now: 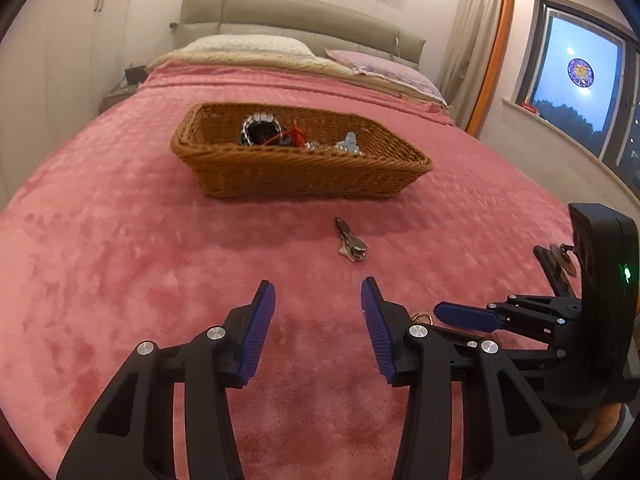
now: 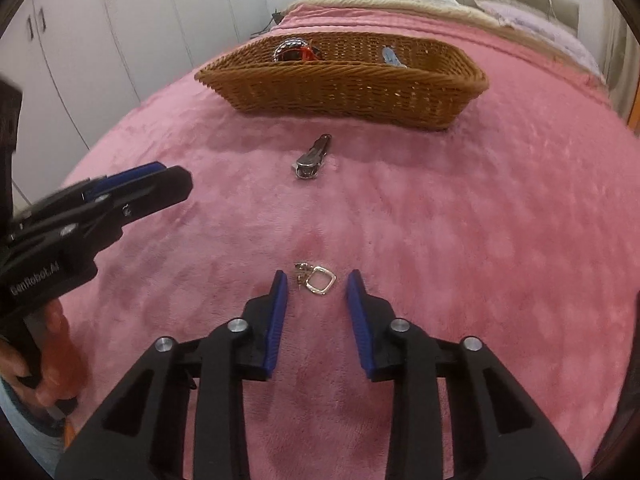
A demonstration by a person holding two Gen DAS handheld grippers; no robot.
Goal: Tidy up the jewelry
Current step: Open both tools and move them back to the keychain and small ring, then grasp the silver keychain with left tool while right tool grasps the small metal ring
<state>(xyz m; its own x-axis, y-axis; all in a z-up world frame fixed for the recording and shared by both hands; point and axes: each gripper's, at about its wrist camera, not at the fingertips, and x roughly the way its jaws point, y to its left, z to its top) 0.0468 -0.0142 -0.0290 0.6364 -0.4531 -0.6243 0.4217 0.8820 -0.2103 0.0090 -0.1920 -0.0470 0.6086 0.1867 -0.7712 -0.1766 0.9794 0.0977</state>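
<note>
A wicker basket (image 1: 304,176) (image 2: 344,88) sits on the pink bedspread and holds a bead bracelet (image 1: 260,124) (image 2: 290,49), a red piece and a pale blue piece (image 1: 350,142). A silver hair clip (image 1: 351,240) (image 2: 312,156) lies in front of the basket. A small silver square earring (image 2: 318,279) lies between the fingertips of my right gripper (image 2: 316,280), which is open and low over it. My left gripper (image 1: 318,292) is open and empty, short of the clip. The right gripper also shows at the right of the left wrist view (image 1: 464,316).
The pink bedspread (image 1: 120,240) covers the bed, with pillows (image 1: 256,46) and a padded headboard at the far end. White wardrobes (image 2: 100,40) stand to the left, a window (image 1: 576,80) to the right.
</note>
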